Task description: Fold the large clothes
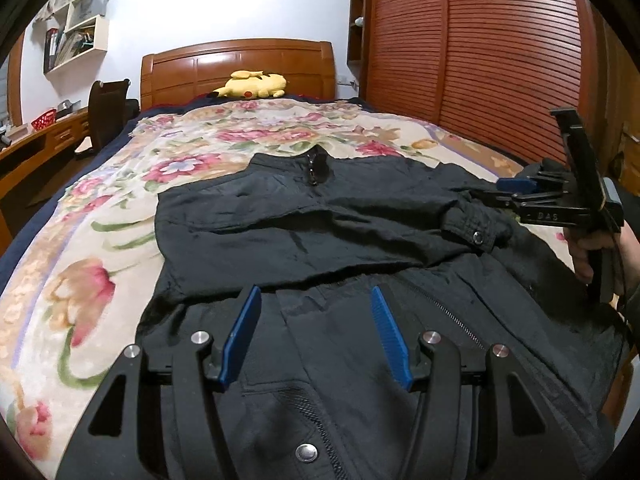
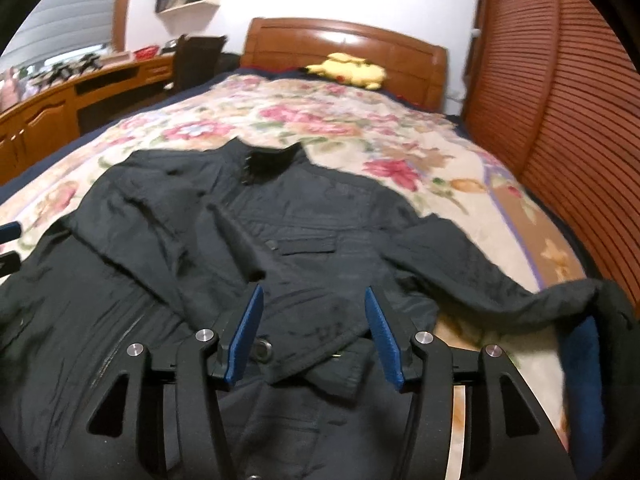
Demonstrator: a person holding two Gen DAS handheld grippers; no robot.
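Note:
A large black jacket (image 1: 320,232) lies front-up on the bed, collar toward the headboard. One sleeve is folded across the chest, its buttoned cuff (image 1: 478,232) toward the right. My left gripper (image 1: 316,300) is open and empty, hovering above the jacket's lower front. My right gripper (image 2: 312,300) is open and empty over the folded sleeve on the jacket (image 2: 280,240). The right gripper also shows in the left wrist view (image 1: 500,192), beside the cuff. The other sleeve (image 2: 520,292) stretches out toward the bed's right edge.
The bed has a floral blanket (image 1: 120,220) and a wooden headboard (image 1: 240,68) with a yellow plush toy (image 1: 252,86). A slatted wooden wardrobe (image 1: 480,60) stands along the right side. A desk and chair (image 1: 104,116) stand at the left.

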